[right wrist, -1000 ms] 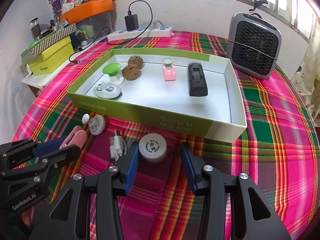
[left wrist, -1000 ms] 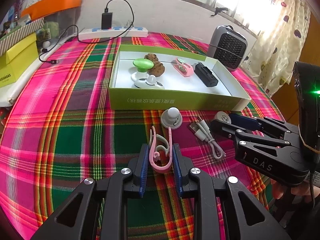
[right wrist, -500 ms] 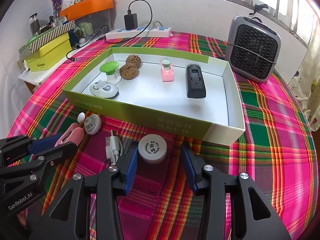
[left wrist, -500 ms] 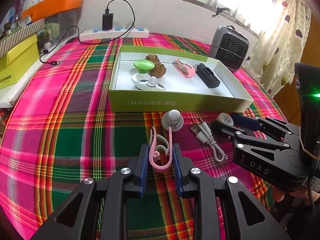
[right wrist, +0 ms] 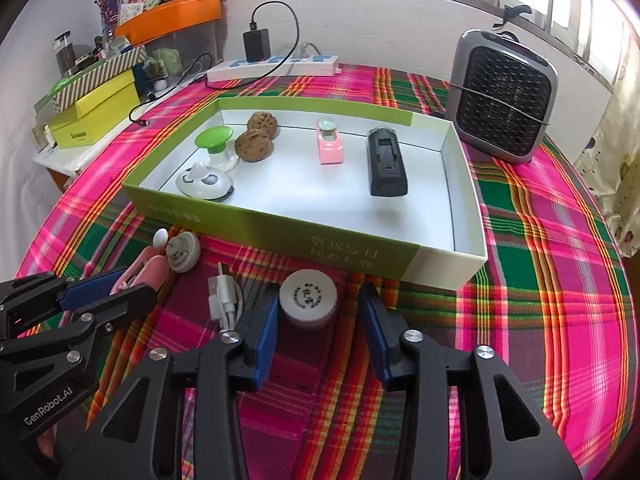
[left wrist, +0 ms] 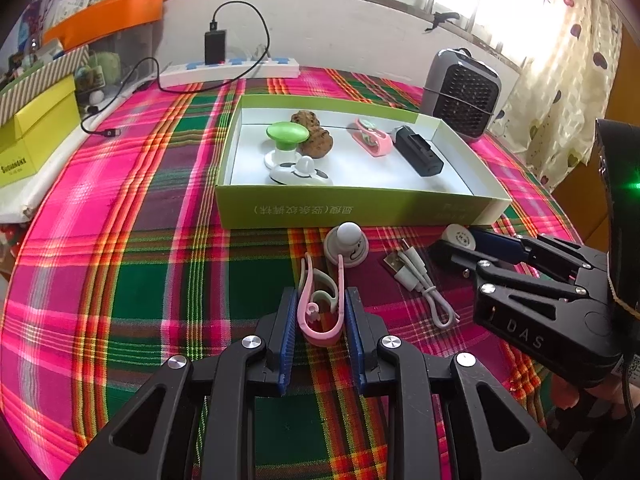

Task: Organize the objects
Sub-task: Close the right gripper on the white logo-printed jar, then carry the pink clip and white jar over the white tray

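My left gripper (left wrist: 320,300) is shut on a pink clip (left wrist: 322,308), held low over the plaid tablecloth in front of the green-walled box (left wrist: 360,208). My right gripper (right wrist: 320,312) is open around a small white round jar (right wrist: 308,300) that stands on the cloth by the box's near wall; the pads do not touch it. The box holds a green-capped piece (right wrist: 214,140), a white round toy (right wrist: 204,182), two walnuts (right wrist: 254,146), a pink item (right wrist: 330,148) and a black block (right wrist: 386,164). A white knob disc (left wrist: 346,242) and a white USB cable (left wrist: 420,280) lie between the grippers.
A grey fan heater (right wrist: 502,96) stands behind the box at the right. A white power strip (left wrist: 230,68) with a black charger lies at the back wall. A yellow box (left wrist: 36,136) and an orange tray (left wrist: 104,20) sit at the left.
Both grippers have pulled back slightly from the box and sit a little higher. The left stays shut on the pink clip; the right stays open around the jar.
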`<state>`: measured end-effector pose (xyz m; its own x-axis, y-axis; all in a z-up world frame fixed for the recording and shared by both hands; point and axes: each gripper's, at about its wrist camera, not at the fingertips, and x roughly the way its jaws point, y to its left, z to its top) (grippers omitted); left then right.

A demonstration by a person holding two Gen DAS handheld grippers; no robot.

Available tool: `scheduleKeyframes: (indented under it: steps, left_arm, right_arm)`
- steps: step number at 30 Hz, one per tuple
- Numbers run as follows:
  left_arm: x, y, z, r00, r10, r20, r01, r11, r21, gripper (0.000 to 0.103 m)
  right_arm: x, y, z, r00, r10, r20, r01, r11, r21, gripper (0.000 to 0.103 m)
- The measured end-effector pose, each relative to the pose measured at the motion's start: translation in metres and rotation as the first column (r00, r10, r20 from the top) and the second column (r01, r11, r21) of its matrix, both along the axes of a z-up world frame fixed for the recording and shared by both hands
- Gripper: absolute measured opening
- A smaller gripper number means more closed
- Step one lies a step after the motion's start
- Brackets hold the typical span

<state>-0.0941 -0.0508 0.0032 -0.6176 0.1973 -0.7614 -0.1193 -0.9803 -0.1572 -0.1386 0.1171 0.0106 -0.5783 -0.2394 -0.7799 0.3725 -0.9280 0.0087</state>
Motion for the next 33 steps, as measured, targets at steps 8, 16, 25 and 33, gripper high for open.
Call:
scheduleKeyframes:
  steps: [8, 16, 25, 33]
  left_arm:
    - [0.0, 0.001, -0.001, 1.0, 0.002, -0.006, -0.003, 1.0, -0.014, 0.021]
    - [0.001, 0.001, -0.001, 1.0, 0.002, -0.006, -0.002, 1.0, -0.014, 0.021]
    - [0.0, 0.0, 0.0, 1.0, -0.001, -0.005, 0.001, 1.0, -0.014, 0.021]
    - [0.004, 0.0, 0.005, 1.0, -0.001, -0.016, 0.001, 1.0, -0.005, 0.021]
  right_arm:
    - [-0.001, 0.004, 0.0, 1.0, -0.012, 0.001, 0.012, 1.0, -0.011, 0.029]
    - [-0.001, 0.004, 0.0, 1.0, -0.013, 0.002, 0.013, 1.0, -0.018, 0.029]
    - [0.0, 0.008, 0.001, 1.0, -0.016, 0.006, 0.017, 0.999, -0.038, 0.029]
    - [0.004, 0.014, 0.004, 1.0, -0.012, 0.004, 0.012, 0.998, -0.069, 0.029]
